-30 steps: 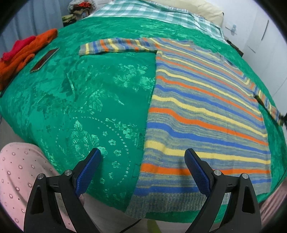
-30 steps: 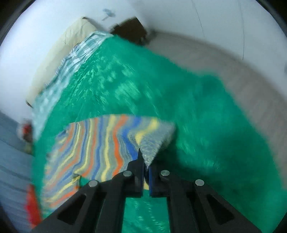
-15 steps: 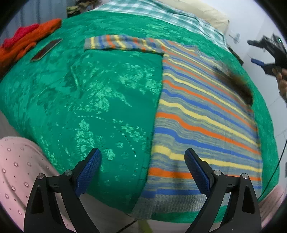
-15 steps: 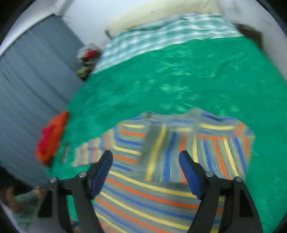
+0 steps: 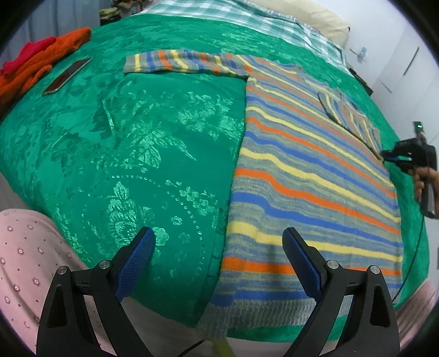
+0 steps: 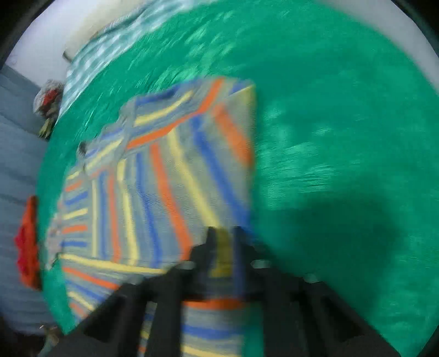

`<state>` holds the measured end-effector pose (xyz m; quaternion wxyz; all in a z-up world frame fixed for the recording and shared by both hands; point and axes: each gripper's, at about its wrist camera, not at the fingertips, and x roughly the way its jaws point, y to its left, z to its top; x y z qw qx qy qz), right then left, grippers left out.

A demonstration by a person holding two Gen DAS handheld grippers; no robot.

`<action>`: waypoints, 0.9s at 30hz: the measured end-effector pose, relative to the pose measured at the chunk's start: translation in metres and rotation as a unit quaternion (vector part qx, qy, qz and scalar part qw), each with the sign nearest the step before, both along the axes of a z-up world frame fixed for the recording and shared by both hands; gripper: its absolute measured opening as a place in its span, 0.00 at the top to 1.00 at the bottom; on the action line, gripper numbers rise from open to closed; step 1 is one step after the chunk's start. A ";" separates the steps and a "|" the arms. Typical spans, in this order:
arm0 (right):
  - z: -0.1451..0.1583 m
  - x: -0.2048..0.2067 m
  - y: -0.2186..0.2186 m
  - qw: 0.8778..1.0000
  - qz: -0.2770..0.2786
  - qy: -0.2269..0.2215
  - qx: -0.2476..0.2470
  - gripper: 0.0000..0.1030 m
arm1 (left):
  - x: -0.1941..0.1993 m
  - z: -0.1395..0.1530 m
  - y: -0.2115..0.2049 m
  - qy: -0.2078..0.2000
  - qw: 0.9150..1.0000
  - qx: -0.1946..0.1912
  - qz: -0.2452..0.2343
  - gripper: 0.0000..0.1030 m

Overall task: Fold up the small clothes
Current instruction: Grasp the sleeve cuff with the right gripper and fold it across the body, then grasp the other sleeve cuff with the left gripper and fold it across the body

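Observation:
A striped sweater [image 5: 307,175] in grey, blue, yellow and orange lies flat on the green bedspread [image 5: 142,142]. Its left sleeve [image 5: 181,61] stretches out sideways, and its right sleeve [image 5: 348,115] lies folded across the chest. My left gripper [image 5: 219,252] hangs open over the near bed edge, above the sweater's hem corner, holding nothing. My right gripper [image 6: 226,244] is at the sweater's right side edge, seen small in the left wrist view [image 5: 389,158]. Its jaws are closing, a narrow gap with striped cloth [image 6: 153,197] between them; this view is blurred.
Orange and red clothes [image 5: 38,66] and a phone [image 5: 67,75] lie at the bed's far left. A plaid sheet [image 5: 247,13] and a pillow [image 5: 318,16] are at the head. Pink dotted clothing of a person [image 5: 24,263] is at the lower left. A hand [image 5: 424,181] holds the right gripper.
The right gripper carried the right sleeve onto the body, opened and let it go, then swung to the sweater's right edge and narrowed onto it. The left gripper stayed put, open.

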<state>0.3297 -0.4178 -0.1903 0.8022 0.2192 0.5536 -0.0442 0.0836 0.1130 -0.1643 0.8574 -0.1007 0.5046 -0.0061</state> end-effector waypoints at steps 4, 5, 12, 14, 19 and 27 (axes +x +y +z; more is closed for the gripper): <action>0.051 -0.042 0.018 0.996 0.070 -0.045 -0.033 0.56 | -0.002 0.004 -0.007 -0.014 1.000 0.006 -0.018 0.08; 0.060 -0.061 0.033 0.993 0.110 -0.045 -0.021 0.56 | -0.002 0.003 -0.011 -0.014 0.999 0.010 -0.028 0.08; 0.009 -0.195 0.092 0.969 0.218 0.102 0.063 0.56 | -0.003 -0.029 -0.050 0.049 0.987 0.103 -0.112 0.04; -0.006 -0.237 0.089 0.969 0.201 0.134 0.044 0.57 | -0.008 -0.024 -0.053 0.045 0.985 0.111 -0.123 0.04; 0.049 -0.272 0.094 0.984 0.167 0.033 -0.059 0.45 | 0.007 0.016 -0.012 0.008 0.995 0.021 -0.093 0.04; 0.074 -0.254 0.137 0.986 0.142 -0.084 -0.028 0.42 | 0.149 0.031 0.136 -0.030 0.988 -0.096 0.114 0.04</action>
